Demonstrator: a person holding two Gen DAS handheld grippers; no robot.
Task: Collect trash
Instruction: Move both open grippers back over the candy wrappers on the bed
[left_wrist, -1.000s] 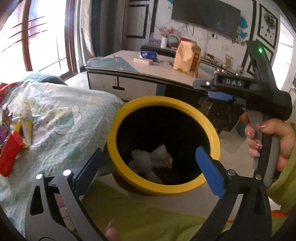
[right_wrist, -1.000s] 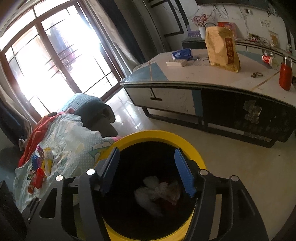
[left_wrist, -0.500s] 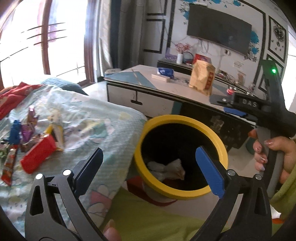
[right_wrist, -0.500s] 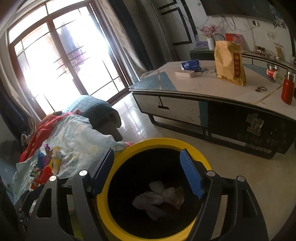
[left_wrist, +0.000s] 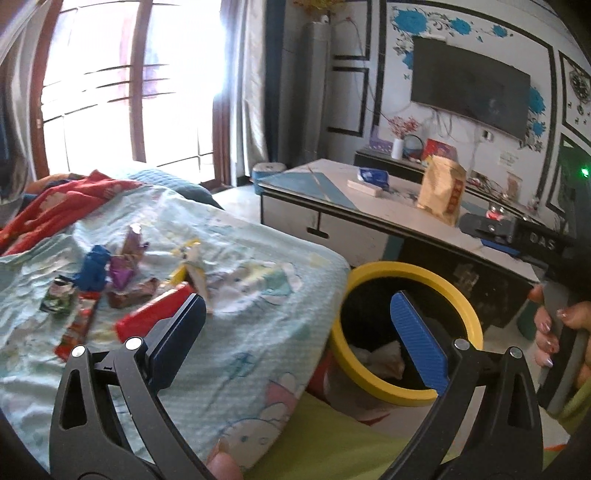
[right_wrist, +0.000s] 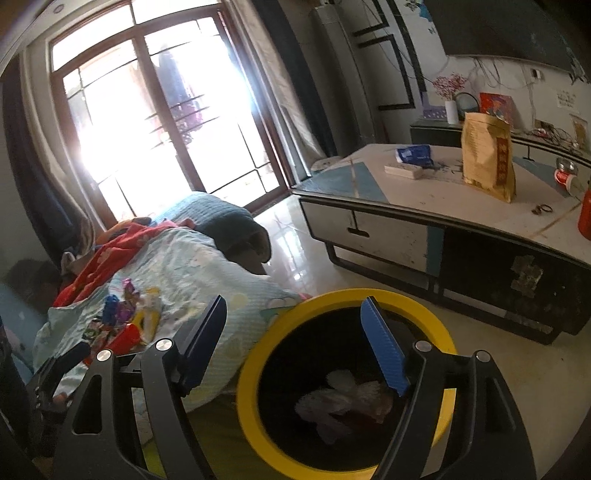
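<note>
A yellow-rimmed black bin stands on the floor beside the bed, with crumpled white tissue inside; it also shows in the right wrist view. Several wrappers lie on the pale blue sheet, among them a red packet, a blue one and a purple one; the pile shows in the right wrist view too. My left gripper is open and empty, above the sheet's edge between pile and bin. My right gripper is open and empty at the bin's left rim.
A low coffee table stands past the bin with a tan bag, a box and a red bottle. A TV unit and wall TV are behind. A red blanket and pillow lie near the window.
Both grippers swung left and up, away from over the bin toward the bed. The wrapper pile came further into the left wrist view. Both stayed open.
</note>
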